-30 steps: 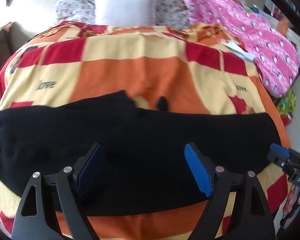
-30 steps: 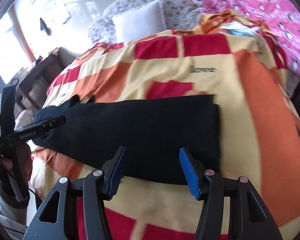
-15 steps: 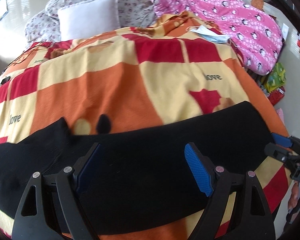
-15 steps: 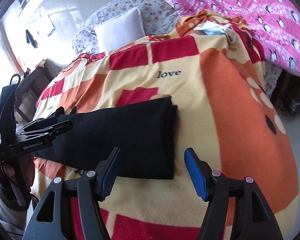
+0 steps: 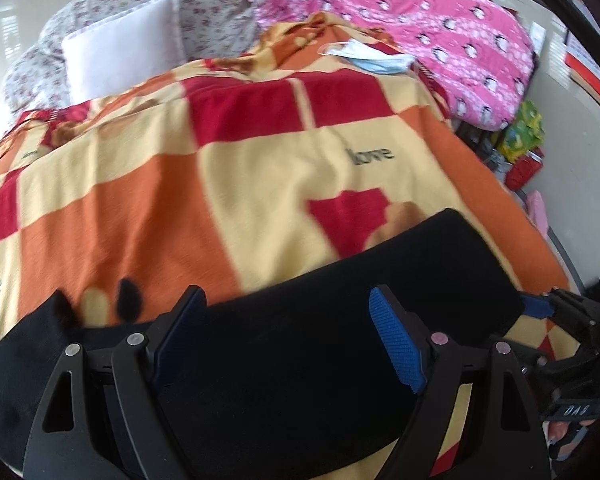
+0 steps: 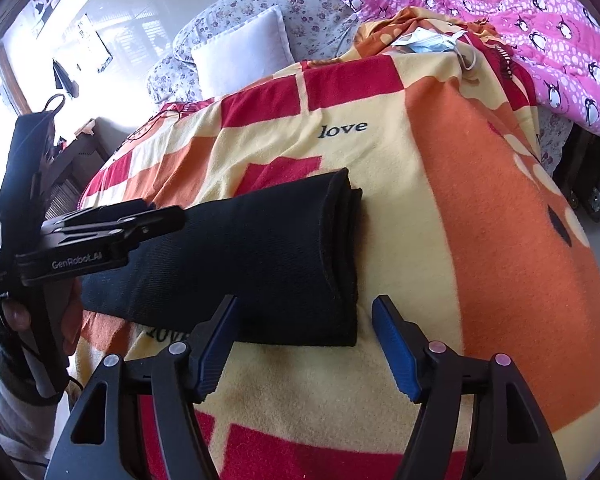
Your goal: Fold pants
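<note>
Black pants (image 6: 260, 264) (folded) on checked blanket (image 6: 480, 208)

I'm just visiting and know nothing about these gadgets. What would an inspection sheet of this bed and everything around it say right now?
Surface: checked blanket in red, orange and cream, printed "love", covering a bed.
Job's things: black pants folded into a long band, layered edge at the right end, lying flat.
Clutter: face mask near the top of the blanket; white pillow; pink penguin quilt; colourful packages on the floor.
Grippers: left gripper open above the pants, holding nothing; right gripper jaws opening, pants corner between them, not pinched.
Cables: thin black cord looping off the left gripper's handle.
Surroundings: bright window, dark wooden furniture, pale tiled floor.
</note>
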`<state>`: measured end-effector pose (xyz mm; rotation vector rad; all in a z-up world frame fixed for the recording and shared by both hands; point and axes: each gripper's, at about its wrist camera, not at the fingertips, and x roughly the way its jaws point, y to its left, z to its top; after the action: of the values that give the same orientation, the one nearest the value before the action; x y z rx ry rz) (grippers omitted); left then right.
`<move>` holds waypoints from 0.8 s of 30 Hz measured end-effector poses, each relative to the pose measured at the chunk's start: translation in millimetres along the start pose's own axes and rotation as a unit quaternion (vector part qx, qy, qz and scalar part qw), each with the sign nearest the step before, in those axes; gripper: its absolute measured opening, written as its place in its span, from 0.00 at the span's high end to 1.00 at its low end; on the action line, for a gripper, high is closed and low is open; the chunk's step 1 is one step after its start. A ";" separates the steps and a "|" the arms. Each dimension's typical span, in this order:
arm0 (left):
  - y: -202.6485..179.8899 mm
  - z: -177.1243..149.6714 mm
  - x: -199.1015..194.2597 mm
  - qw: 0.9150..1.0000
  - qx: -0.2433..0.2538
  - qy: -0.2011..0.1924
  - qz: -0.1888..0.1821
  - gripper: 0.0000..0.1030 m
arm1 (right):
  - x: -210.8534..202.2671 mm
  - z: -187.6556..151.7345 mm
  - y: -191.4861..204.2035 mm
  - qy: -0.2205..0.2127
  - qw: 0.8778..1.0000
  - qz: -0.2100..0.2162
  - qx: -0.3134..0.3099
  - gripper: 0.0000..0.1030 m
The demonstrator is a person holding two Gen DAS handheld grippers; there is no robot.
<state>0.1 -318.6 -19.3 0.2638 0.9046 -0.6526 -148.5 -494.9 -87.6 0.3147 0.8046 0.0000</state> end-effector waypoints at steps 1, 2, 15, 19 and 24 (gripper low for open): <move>-3.5 3.3 3.0 1.000 0.004 0.004 -0.008 0.18 | -0.2 -0.3 -0.4 -0.001 1.000 0.002 0.001 0.32; -6.9 5.9 5.5 1.000 0.007 0.006 -0.016 0.18 | -0.5 -0.5 -1.0 -0.002 1.000 0.004 0.001 0.32; -60.7 39.3 42.3 0.992 0.062 0.042 -0.102 0.18 | -2.1 -2.7 -7.3 -0.020 0.999 0.033 0.010 0.27; -79.2 41.3 56.5 0.989 0.089 0.056 -0.104 0.18 | -0.6 -2.6 -6.7 -0.026 0.999 0.041 0.016 0.26; -90.0 38.2 60.4 0.984 0.102 0.061 -0.131 0.32 | 2.9 -4.3 -2.0 -0.035 0.998 0.049 0.012 0.40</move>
<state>-4.9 -431.6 -39.4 0.3746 1.0009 -0.9832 -149.8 -495.3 -93.1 0.3751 0.7188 0.0717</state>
